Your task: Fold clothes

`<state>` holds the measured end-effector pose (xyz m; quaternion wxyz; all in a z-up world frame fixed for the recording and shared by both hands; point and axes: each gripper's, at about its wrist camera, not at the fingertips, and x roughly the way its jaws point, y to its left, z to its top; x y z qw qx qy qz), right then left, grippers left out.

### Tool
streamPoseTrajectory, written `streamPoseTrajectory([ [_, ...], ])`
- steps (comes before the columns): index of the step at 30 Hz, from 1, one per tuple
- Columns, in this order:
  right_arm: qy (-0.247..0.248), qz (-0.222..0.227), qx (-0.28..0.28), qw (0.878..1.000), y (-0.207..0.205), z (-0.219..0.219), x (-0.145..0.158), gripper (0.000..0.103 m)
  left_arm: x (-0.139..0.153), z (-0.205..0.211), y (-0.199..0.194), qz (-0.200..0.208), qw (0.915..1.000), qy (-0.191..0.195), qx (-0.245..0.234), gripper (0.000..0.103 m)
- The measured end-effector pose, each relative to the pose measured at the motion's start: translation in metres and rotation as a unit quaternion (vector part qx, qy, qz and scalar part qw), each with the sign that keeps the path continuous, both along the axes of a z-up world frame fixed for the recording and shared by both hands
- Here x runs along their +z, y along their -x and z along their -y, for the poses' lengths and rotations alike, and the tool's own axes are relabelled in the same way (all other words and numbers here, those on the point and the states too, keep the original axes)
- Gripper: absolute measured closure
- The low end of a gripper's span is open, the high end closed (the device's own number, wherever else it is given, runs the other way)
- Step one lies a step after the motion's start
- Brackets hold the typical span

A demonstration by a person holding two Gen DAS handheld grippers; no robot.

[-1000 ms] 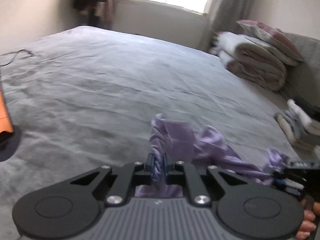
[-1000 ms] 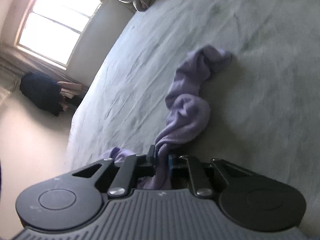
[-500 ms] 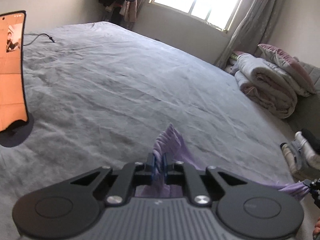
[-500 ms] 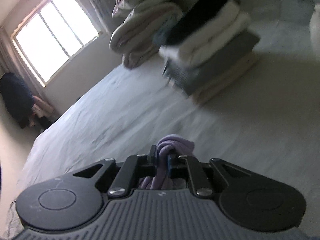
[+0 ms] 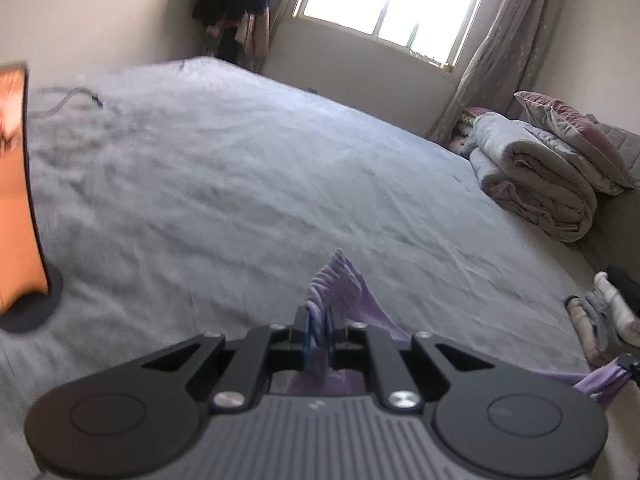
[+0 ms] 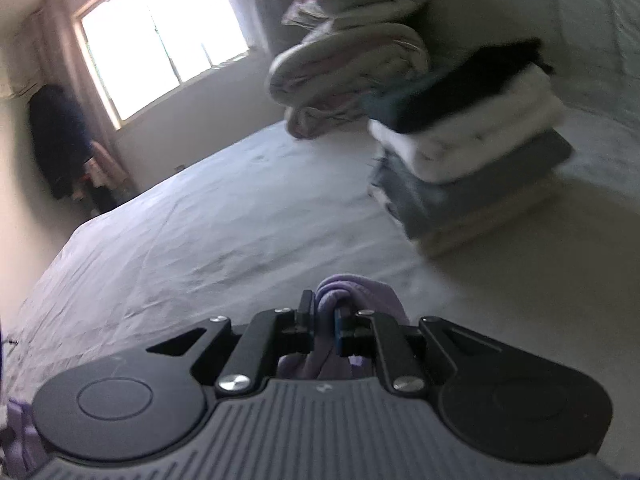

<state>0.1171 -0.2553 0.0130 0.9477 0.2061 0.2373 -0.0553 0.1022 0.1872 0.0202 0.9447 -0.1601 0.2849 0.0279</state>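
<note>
A lilac garment is held off the grey bed by both grippers. My left gripper is shut on one bunched edge of it, and the cloth sticks up past the fingertips. The garment stretches to the right, where its other end is pinched at the frame edge. In the right wrist view my right gripper is shut on a bunched fold of the same lilac garment. Most of the garment hangs below both grippers, hidden.
A stack of folded clothes stands on the bed just right of my right gripper. Rolled duvets and pillows lie at the far right. An orange-screened phone on a stand is at the left, with a cable.
Both grippers have lifted and pulled apart, drawing the garment taut and off the bed. The right gripper has swung up towards the folded stack.
</note>
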Motion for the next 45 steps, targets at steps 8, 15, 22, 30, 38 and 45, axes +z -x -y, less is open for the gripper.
streamPoseTrajectory([
  [8, 0.026, -0.007, 0.020, 0.999, -0.030, -0.019, -0.008, 0.091, -0.001, -0.008, -0.037, 0.009, 0.9993, -0.036, 0.008, 0.095],
  [15, 0.027, -0.038, 0.024, 0.999, -0.043, -0.029, -0.020, 0.087, -0.017, -0.008, -0.052, -0.011, 0.9990, -0.040, 0.017, 0.088],
  [22, 0.043, -0.043, 0.026, 0.998, -0.009, -0.033, -0.001, 0.050, -0.004, 0.004, -0.026, -0.031, 0.9991, -0.029, -0.002, 0.041],
  [30, -0.003, -0.049, 0.025, 0.998, 0.046, -0.021, 0.013, 0.050, -0.005, 0.001, 0.017, -0.087, 0.9962, 0.002, 0.002, 0.039],
  [38, -0.087, -0.078, 0.050, 0.992, 0.078, -0.014, -0.015, 0.050, -0.035, -0.011, 0.060, -0.107, 0.9906, 0.085, 0.005, 0.039],
  [45, -0.176, -0.147, 0.061, 0.971, 0.064, -0.026, -0.048, 0.050, -0.048, -0.004, 0.076, -0.064, 0.9895, 0.117, -0.056, 0.041],
])
